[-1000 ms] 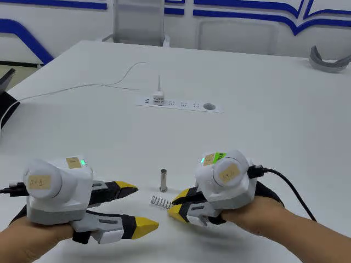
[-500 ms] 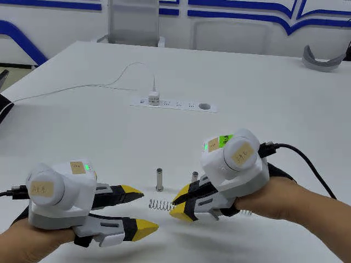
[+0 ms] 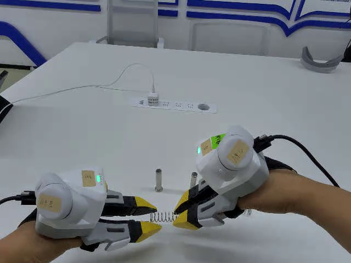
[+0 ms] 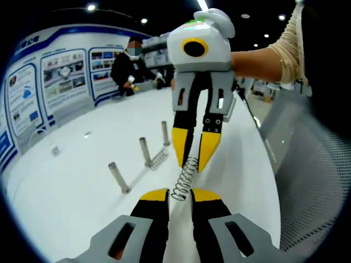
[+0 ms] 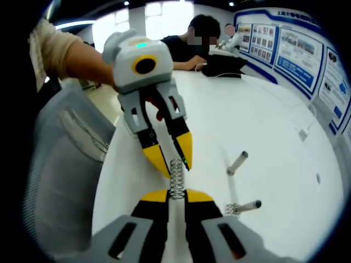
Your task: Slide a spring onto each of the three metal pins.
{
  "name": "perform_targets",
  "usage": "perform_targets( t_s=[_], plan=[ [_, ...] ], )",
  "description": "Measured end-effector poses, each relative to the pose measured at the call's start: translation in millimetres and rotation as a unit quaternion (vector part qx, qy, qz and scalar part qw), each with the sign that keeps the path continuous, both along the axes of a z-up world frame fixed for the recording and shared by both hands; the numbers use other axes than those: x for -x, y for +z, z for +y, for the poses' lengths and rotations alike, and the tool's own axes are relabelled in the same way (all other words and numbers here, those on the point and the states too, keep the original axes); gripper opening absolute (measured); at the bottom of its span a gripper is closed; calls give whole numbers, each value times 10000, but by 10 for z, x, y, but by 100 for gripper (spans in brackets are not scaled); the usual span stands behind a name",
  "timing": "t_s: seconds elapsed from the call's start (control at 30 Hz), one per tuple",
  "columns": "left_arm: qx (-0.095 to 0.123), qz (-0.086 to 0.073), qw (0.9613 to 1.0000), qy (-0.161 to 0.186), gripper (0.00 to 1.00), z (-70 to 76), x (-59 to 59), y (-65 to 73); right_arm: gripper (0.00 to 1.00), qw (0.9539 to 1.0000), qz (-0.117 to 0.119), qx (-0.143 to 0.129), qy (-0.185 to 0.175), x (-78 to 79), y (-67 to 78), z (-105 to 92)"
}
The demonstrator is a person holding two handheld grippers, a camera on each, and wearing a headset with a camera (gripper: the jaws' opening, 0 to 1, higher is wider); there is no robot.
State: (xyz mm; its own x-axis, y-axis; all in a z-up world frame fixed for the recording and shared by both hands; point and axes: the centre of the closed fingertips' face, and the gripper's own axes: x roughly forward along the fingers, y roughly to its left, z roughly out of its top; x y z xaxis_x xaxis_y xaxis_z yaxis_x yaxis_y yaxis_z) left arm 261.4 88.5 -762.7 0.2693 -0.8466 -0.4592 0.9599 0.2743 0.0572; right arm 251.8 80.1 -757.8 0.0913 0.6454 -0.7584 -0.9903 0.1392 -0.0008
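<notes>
Spring (image 3: 163, 217) spans the gap between the two claws, roughly level and seemingly just clear of the table (image 3: 82, 137), close in front of the person. Right claw (image 3: 177, 215): jaws closed on one end of the spring; in the right gripper view the coil rises from between its yellow tips. Left claw (image 3: 153, 217): jaws narrow around the other end, one yellow tip on either side of the coil; cannot tell whether they pinch it or only flank it. The claws face each other tip to tip, nearly in line, with both hands low over the table. In the left gripper view three metal pins stand upright in a row on the table beside the claws: near pin (image 4: 118, 176), middle pin (image 4: 145, 152), far pin (image 4: 165, 133). Near pin is bare. A second spring (image 4: 159, 158) sits at the foot of the middle pin, slanting towards the far pin; cannot tell whether it is round a pin or just beside it. In the head view the near pin stands just behind the held spring. Further back on the table lies a white power strip (image 3: 175, 104), its cable (image 3: 82, 87) trailing off to the left.
</notes>
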Motion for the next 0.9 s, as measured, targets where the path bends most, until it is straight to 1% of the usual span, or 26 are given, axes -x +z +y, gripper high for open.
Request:
perform_targets(
  t_s=[0.13, 0.23, 0.33, 0.43, 0.73, 0.9],
  plan=[
    [-33, -57, 10000, -57, 13, -13, 13, -1, 12, 10000, -12, 53, 32, 19, 20, 4],
    [-45, -54, 10000, -55, 13, -7, 7, -5, 12, 10000, -53, -44, 15, 21, 108, 26],
    [-13, -36, 10000, -43, 12, -20, 3, 3, 12, 9997, -152, -173, 22, 14, 221, 75],
    [-3, -34, 10000, -45, 12, -46, -1, 12, 12, 9995, -225, -241, 31, 6, 274, 105],
    [28, 8, 10000, -38, 11, -87, 10, 21, 12, 9985, -334, -435, 21, -6, 339, 174],
    [78, 89, 9999, -17, 11, -110, 21, 28, 12, 9978, -363, -558, 7, -12, 371, 228]
  ],
)
